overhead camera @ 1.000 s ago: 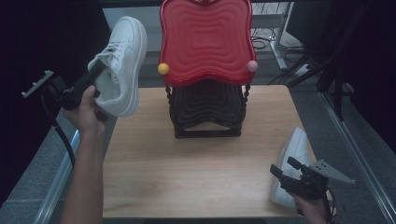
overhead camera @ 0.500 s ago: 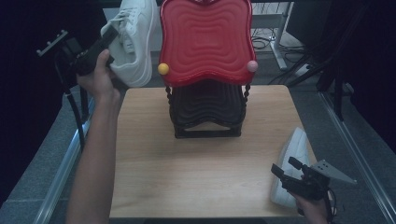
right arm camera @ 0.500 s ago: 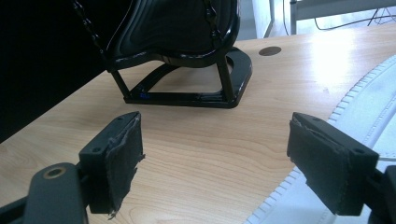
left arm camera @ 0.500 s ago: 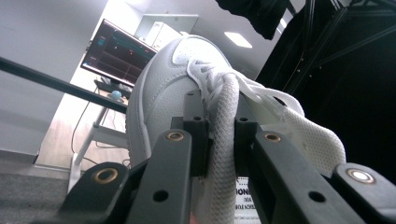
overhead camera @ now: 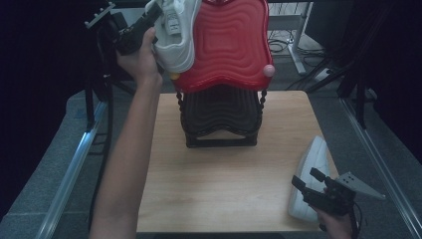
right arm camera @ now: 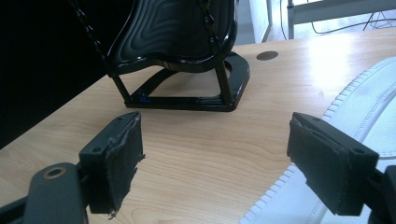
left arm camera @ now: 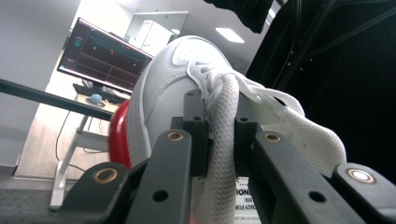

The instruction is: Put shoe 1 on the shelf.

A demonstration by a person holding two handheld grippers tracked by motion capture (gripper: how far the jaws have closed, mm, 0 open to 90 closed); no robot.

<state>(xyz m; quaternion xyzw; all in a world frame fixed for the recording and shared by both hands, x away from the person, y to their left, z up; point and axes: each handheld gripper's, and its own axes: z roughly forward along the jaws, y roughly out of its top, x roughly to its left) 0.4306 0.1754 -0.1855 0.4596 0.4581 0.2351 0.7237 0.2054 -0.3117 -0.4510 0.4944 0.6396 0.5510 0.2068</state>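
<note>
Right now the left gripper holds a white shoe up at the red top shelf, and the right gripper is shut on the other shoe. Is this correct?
Not quite. The right gripper is open, its jaws wide apart beside the other shoe, as the right gripper view shows. The left gripper does hold a white shoe at the red top shelf.

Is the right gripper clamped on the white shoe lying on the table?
No, the right gripper stands open, with the shoe beside one jaw.
</note>
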